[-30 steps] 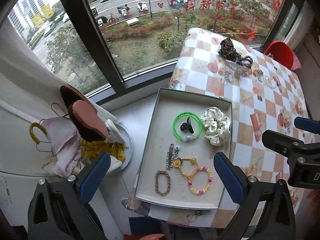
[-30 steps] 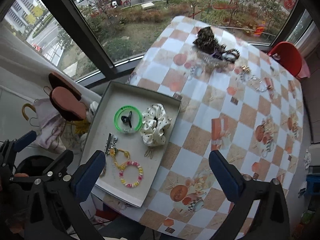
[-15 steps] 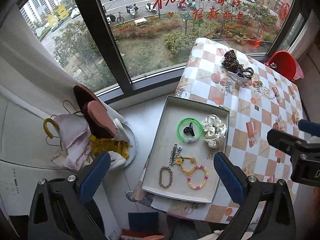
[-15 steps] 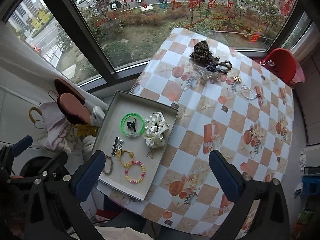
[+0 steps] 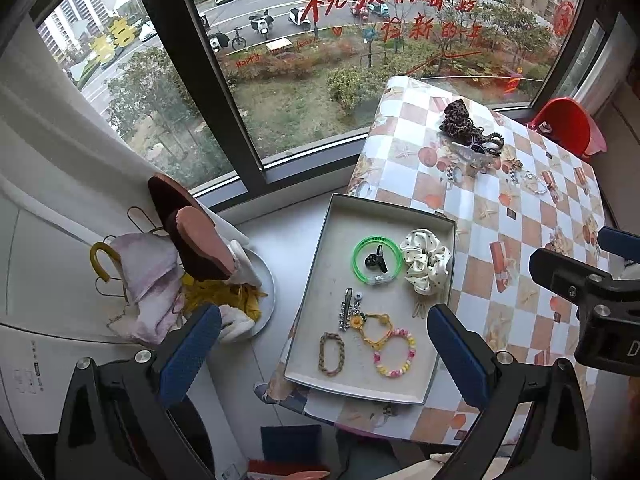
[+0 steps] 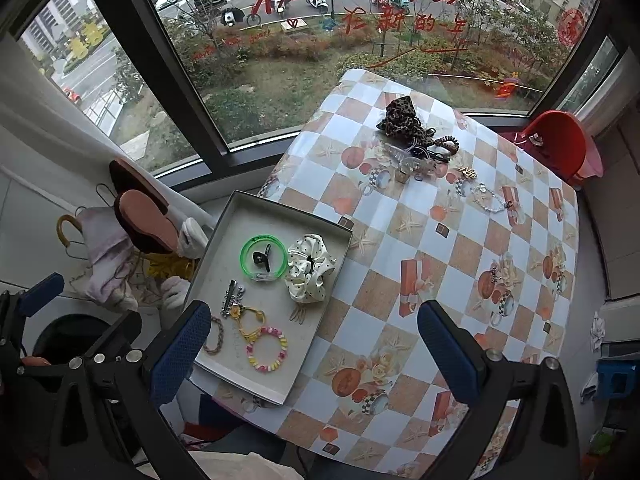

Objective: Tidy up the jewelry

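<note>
A grey tray (image 5: 320,280) (image 6: 224,240) lies at the near left of a checkered table. It holds a green bangle (image 5: 377,259) (image 6: 263,257), a polka-dot scrunchie (image 5: 426,266) (image 6: 310,268), a beaded bracelet (image 5: 394,352) (image 6: 267,350), a yellow cord bracelet (image 5: 376,326), a braided bracelet (image 5: 331,354) and a clip (image 5: 347,308). More jewelry lies loose at the far end, around a leopard scrunchie (image 5: 456,120) (image 6: 402,120). My left gripper (image 5: 324,344) and right gripper (image 6: 314,344) are open and empty, high above the tray.
A window runs along the far side. A dish of clothes and shoes (image 5: 200,256) stands on the sill left of the tray. A red chair (image 6: 556,144) stands past the table's far right corner. The checkered tablecloth (image 6: 440,264) spreads right of the tray.
Both grippers have risen and pulled back, so the tray and table look smaller and more of the window shows. Both stay open and empty.
</note>
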A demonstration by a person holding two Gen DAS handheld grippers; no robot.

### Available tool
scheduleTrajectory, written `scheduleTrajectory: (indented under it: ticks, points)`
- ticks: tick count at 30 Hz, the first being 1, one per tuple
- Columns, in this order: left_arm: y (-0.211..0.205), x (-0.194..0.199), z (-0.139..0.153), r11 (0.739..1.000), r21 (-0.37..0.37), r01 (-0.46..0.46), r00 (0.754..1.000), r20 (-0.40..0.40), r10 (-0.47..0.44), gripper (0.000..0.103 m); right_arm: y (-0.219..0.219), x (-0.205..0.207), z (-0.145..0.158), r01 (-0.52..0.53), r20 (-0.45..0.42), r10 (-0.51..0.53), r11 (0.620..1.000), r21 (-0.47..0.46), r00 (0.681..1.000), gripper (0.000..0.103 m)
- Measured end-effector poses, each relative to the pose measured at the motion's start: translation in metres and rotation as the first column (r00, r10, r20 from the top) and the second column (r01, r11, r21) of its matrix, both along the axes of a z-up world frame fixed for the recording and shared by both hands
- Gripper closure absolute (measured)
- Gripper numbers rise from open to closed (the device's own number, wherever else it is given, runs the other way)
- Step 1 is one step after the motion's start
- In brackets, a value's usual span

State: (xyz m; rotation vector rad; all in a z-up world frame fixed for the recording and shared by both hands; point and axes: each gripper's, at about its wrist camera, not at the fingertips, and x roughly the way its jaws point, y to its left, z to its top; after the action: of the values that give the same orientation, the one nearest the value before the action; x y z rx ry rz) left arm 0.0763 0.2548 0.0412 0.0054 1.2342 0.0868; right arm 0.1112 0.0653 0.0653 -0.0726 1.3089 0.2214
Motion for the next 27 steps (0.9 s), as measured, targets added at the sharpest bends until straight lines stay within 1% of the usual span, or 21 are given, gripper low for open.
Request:
scheduleTrajectory:
  ticks: [27]
  points:
    - [-0.0004,-0.0032,-0.0029,1.000,0.006,0.004,1.000,-0.007,-0.004,0.000,0.0003,-0.0011,-0.0017,0.002,-0.006,-0.002,1.000,0.001,1.000,0.000]
